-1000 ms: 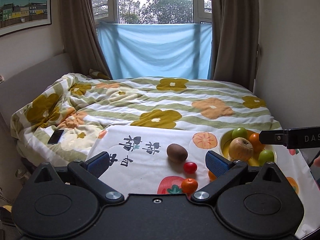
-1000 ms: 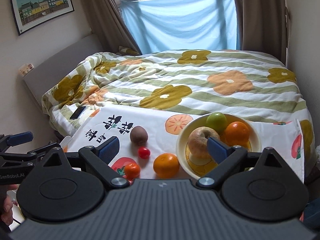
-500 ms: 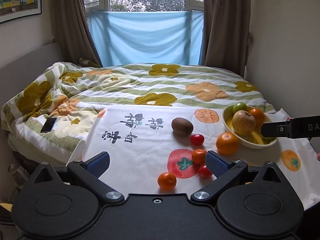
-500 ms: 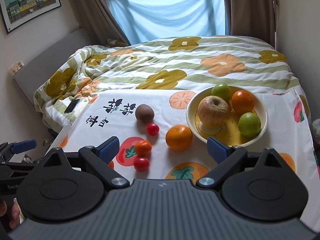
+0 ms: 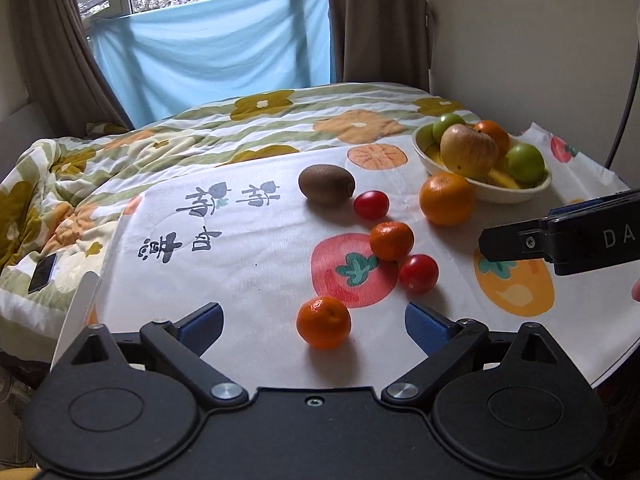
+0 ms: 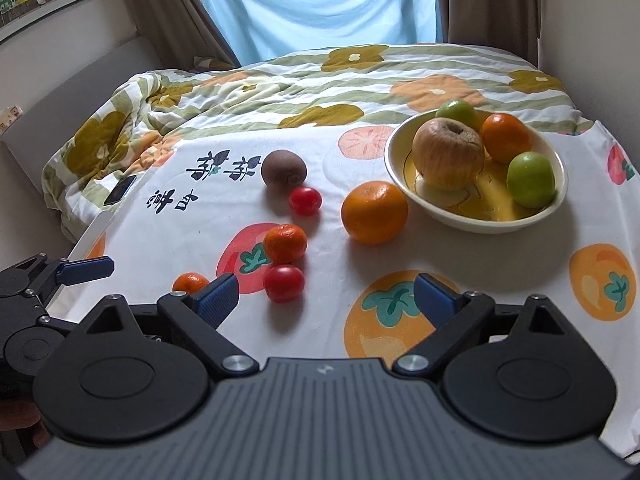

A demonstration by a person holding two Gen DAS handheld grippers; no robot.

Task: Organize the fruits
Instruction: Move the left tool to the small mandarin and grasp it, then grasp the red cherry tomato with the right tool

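A cream bowl (image 6: 400, 168) (image 5: 520, 194) holds an apple (image 6: 448, 152), an orange and two green fruits. Loose on the printed cloth (image 6: 460, 248) lie a kiwi (image 6: 284, 168), a big orange (image 6: 374, 212), two red tomatoes (image 6: 305, 201) (image 6: 283, 283) and two small mandarins (image 6: 285, 243) (image 6: 191, 282). My left gripper (image 5: 314, 324) is open, with the near mandarin (image 5: 323, 322) between its fingers. My right gripper (image 6: 326, 296) is open and empty, low over the cloth right of the near tomato. Its finger shows in the left wrist view (image 5: 560, 240).
The cloth covers a board on a bed with a flowered quilt (image 6: 360, 76). A phone (image 6: 120, 190) lies on the quilt at the left. A wall stands close on the right, a curtained window behind. The cloth's edge drops off at the near right (image 5: 616, 364).
Both grippers have dropped lower and moved forward over the cloth. The left gripper has come around the near mandarin. The fruits have not moved.
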